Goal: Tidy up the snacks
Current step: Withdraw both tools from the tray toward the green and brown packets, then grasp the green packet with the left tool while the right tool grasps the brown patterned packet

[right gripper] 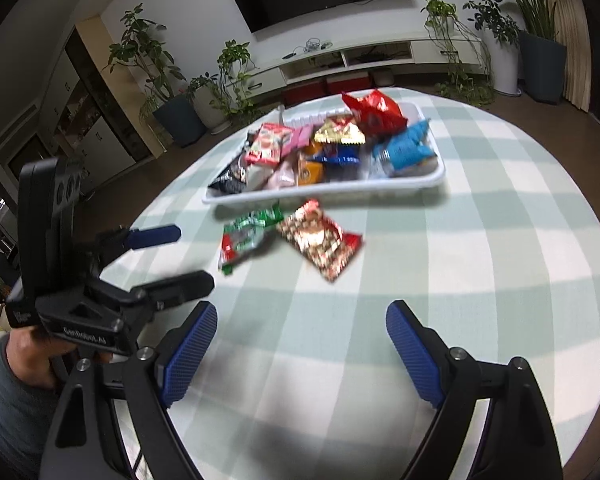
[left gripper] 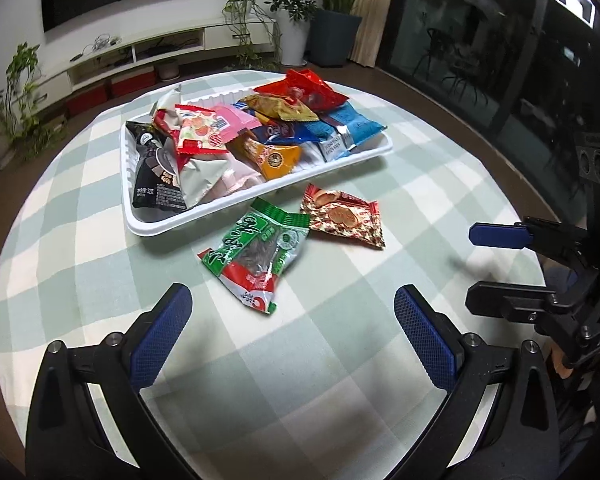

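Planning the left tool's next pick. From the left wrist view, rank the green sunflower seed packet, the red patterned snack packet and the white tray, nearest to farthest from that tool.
1. Green sunflower seed packet: on the tablecloth, just ahead of the open left tool.
2. Red patterned snack packet: ahead and to the right, beside the green one.
3. White tray: behind both packets, piled with snacks.

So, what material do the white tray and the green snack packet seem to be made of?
White tray: probably thin moulded plastic, smooth and slightly glossy, with a ribbed wall and a rolled rim.
Green snack packet: looks like glossy plastic film, crinkled, with a clear window that shows dark seeds inside.
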The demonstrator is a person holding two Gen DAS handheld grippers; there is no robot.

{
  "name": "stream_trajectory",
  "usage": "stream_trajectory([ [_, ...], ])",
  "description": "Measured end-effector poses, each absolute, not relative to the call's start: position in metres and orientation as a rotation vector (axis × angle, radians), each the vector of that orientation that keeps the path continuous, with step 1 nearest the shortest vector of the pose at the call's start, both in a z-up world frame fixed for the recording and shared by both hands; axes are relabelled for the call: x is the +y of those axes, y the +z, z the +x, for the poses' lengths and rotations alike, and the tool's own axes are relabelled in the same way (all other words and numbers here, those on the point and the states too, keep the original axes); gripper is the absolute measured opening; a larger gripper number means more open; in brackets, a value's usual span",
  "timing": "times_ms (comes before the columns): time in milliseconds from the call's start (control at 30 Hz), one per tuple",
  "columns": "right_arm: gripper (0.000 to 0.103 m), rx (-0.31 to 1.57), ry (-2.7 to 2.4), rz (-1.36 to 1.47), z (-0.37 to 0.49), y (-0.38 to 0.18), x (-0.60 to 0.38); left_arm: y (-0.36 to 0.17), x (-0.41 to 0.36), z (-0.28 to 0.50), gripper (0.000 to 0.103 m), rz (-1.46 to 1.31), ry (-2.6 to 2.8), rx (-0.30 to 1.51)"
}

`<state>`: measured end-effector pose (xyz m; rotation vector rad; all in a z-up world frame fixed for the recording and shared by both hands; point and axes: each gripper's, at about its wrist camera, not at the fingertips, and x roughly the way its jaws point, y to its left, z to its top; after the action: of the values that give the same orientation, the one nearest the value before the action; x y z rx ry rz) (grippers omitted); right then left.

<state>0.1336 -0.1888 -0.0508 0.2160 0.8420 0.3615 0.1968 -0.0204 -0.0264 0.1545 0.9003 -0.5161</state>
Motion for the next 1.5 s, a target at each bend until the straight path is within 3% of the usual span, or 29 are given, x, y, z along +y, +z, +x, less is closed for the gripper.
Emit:
stream_trajectory([
  [633,0.089,0.823,0.357,0.156,0.130,-0.046,-0.192,-0.051,-0.047,0.234,0.102,0.404,-0.555,0.998],
  [833,0.089,0.827,0.357,0.150,0.133,-0.047,-0.195,-0.058,-0.044,0.261,0.101,0.360,-0.565,1.031],
  [933,0.089,0.835,0.357,0.151,0.135,-0.049,-0.196,-0.063,-0.044,0.274,0.088,0.349,-0.576,1.063],
  [1033,0.089,0.839,0.359,0.150,0.136,-0.052,-0.196,-0.069,-0.044,0.284,0.083,0.356,-0.576,1.086],
  [1500,0.089,0.853,0.360,0.151,0.136,-0.056,-0.196,-0.072,-0.041,0.310,0.081,0.307,-0.572,1.098],
])
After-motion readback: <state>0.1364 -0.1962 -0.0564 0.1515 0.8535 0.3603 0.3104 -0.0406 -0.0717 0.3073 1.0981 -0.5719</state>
